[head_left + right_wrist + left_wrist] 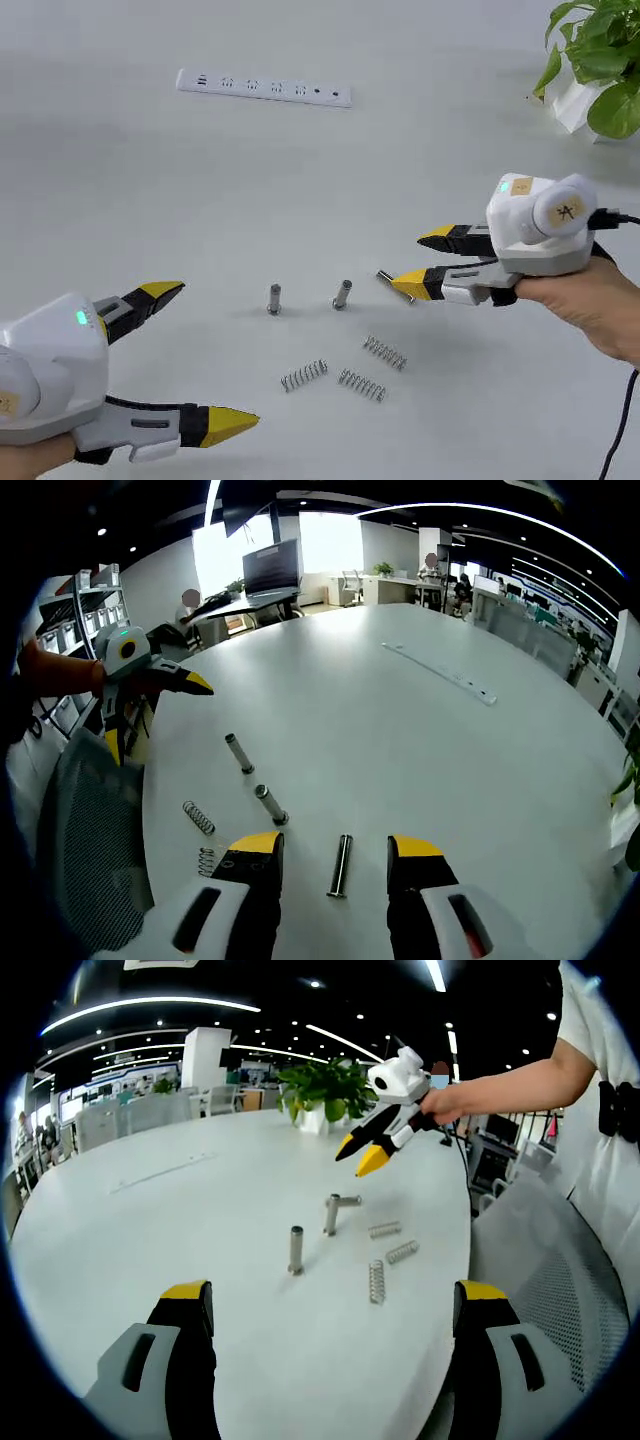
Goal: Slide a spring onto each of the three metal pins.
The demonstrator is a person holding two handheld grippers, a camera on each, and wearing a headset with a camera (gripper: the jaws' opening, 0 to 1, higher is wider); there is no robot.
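Observation:
Two metal pins stand upright on the white table (150, 200), one (274, 298) to the left of the other (342, 294). A third pin (340, 865) lies flat between the jaws of my open right gripper (333, 845); in the head view this pin (388, 279) is partly hidden behind the lower jaw of that gripper (415, 260). Three springs lie loose in front of the pins: left (304, 375), middle (361, 385), right (385, 352). My left gripper (205, 355) hangs open near the table's front edge, well short of the pins (296, 1250).
A white power strip (264, 87) lies at the back of the table. A potted plant (600, 60) stands at the back right. A black cable (620, 420) hangs from the right gripper. A mesh chair (560, 1260) stands beside the table edge.

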